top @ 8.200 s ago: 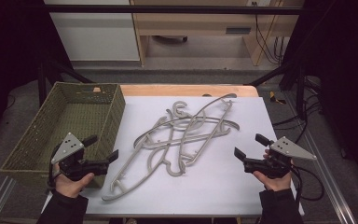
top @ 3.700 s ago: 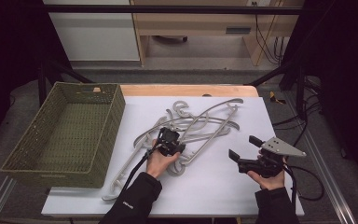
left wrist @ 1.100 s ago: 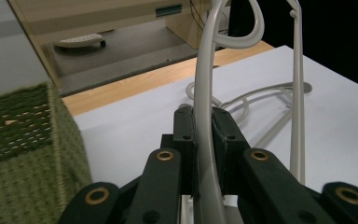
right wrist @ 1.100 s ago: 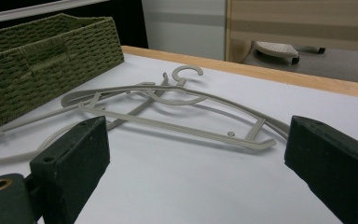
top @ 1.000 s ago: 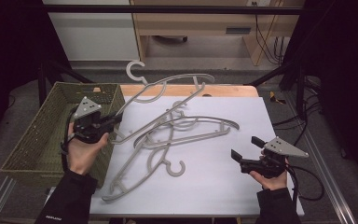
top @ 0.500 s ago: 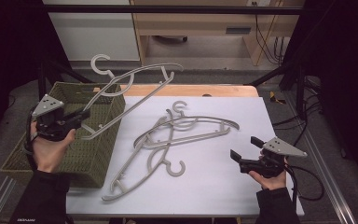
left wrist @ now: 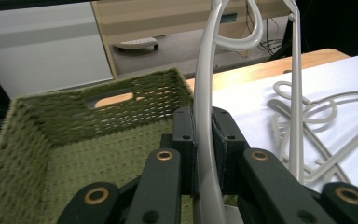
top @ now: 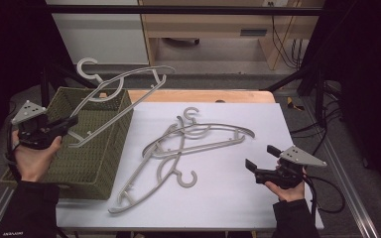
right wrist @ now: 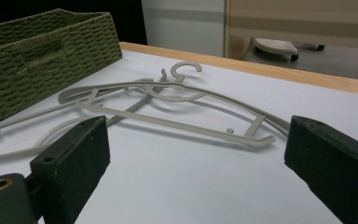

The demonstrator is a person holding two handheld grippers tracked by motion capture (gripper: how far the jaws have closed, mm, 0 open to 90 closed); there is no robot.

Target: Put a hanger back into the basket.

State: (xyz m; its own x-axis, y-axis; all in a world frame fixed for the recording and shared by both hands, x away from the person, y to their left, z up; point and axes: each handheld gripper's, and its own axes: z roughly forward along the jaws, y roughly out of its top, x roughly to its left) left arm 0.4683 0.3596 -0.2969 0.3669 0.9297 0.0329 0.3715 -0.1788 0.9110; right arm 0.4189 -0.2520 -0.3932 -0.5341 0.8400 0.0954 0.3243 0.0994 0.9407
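Hanging in the air over the green basket (top: 87, 144), the grey hanger (top: 121, 89) is clamped at one arm between the pads of the left tool (top: 64, 125), its hook uppermost and its far arm reaching toward the table's (top: 258, 203) back edge. The high view gives that whole outline; the left tool's own view shows instead the grip itself: two black jaws pressed flat against a smooth, rounded plastic bar (left wrist: 204, 135), with the hook's loop cut off at the top edge and the bar's lower end hidden behind the jaws. The basket (left wrist: 88, 116) is a coarse weave, rectangular, with a slot handle in its end wall, standing at the left end of the table.

Three or so more hangers (top: 193, 144) of the same pale plastic lie tangled on the white table top; how many exactly is hard to tell where their arms cross. The right tool's view looks low across them (right wrist: 168, 109), showing the thin curved bars and a small peg on one that the high view does not resolve.

The right tool (top: 260, 161) rests near the table's front right, its jaws wide apart with nothing between them, felt-like pads facing each other.
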